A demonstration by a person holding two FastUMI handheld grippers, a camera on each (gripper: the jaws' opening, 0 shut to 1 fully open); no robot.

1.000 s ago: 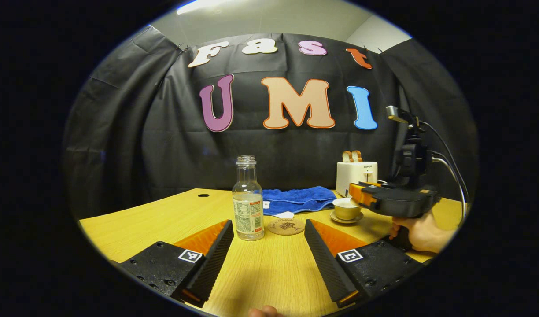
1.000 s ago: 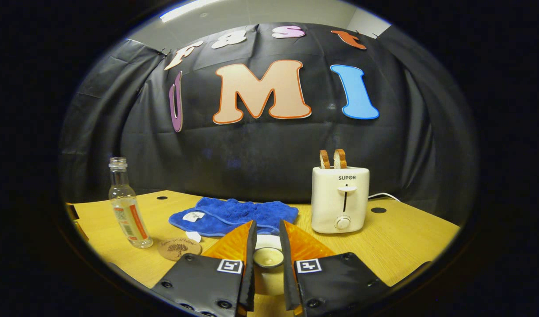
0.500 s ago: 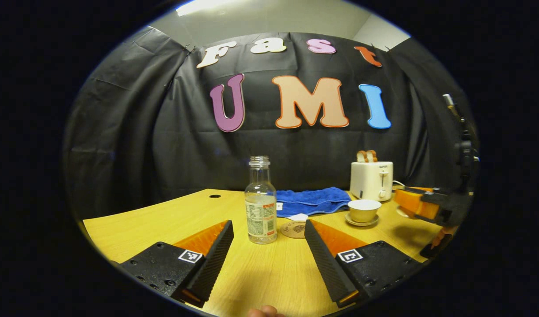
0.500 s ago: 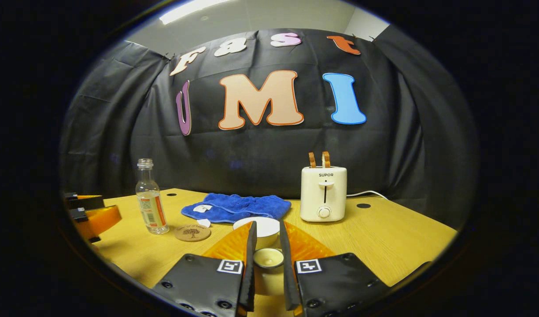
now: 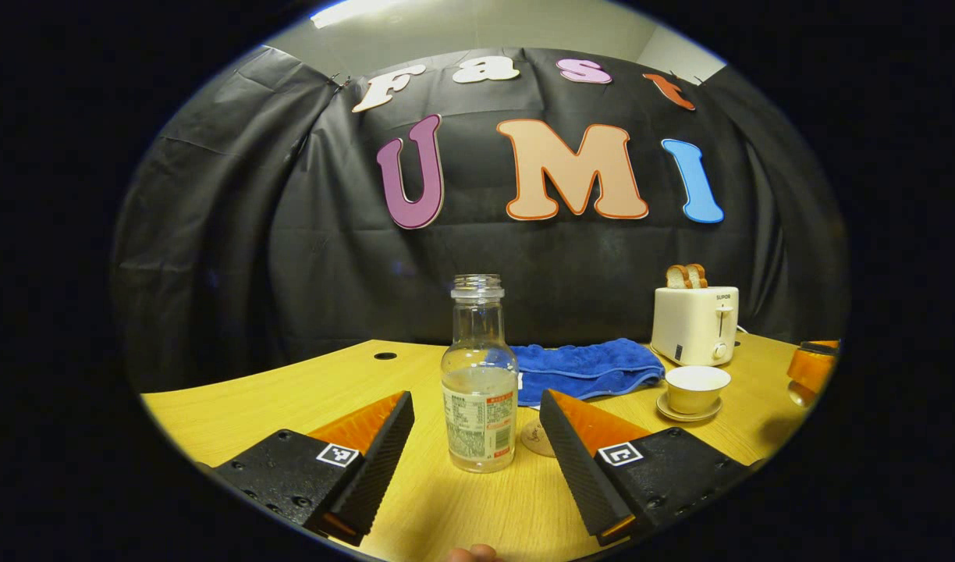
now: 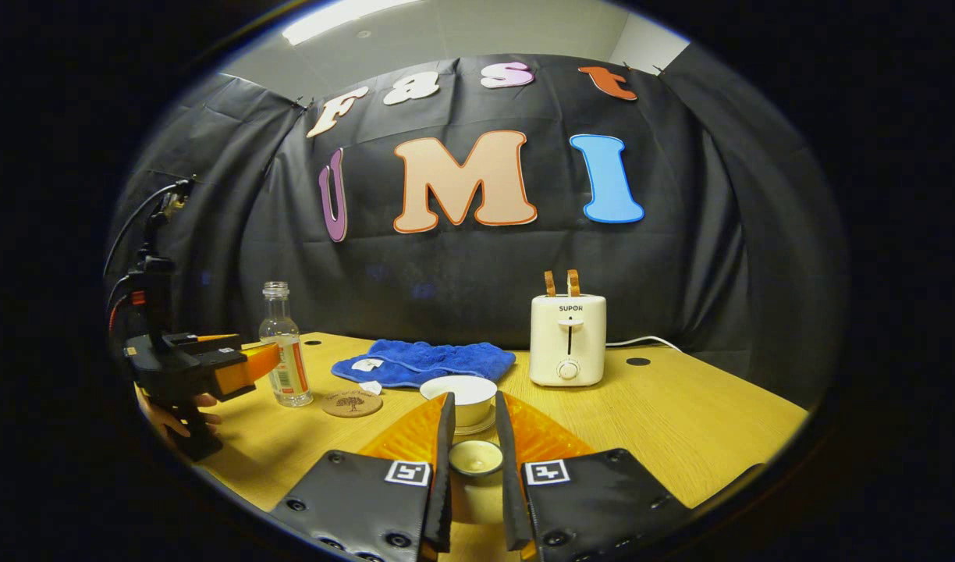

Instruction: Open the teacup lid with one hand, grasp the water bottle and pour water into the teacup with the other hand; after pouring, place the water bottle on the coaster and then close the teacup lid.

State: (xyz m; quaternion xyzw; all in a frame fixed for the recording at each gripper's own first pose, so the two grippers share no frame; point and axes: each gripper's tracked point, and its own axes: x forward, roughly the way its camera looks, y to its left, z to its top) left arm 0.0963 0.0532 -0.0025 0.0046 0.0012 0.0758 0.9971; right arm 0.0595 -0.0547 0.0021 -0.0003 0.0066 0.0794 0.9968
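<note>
**Lid off and pinched, bottle sitting between wide-open fingers**

Looking down the left claw [image 5: 477,449] in the left gripper view: spread wide, gripping nothing, fingers flanking the water bottle [image 5: 479,390] without touching it. Standing upright on the desk [image 5: 290,386], cap off, partly filled with water. Peeking out just behind the bottle's base, half hidden by the right-hand finger: the coaster [image 5: 537,439]. Sitting further back to the right: the teacup [image 5: 697,388] on its saucer [image 5: 684,414], uncovered. Lying behind the bottle, a blue towel [image 5: 591,367]; standing beyond the cup, a toaster [image 5: 694,324] with two bread slices poking up.

Switching to the right gripper view: right claw [image 6: 473,457] clenched on the teacup lid [image 6: 476,456], both fingers squeezing its sides, held just in front of the open cup [image 6: 458,393]. Hard to say whether hovering or touching the desk. Showing up at far left, the other claw [image 6: 247,365] with a hand [image 6: 173,414] around its handle, tips reaching level with the bottle [image 6: 285,351]. Resting flat just right of the bottle, the coaster [image 6: 352,403], well clear of the cup.
</note>
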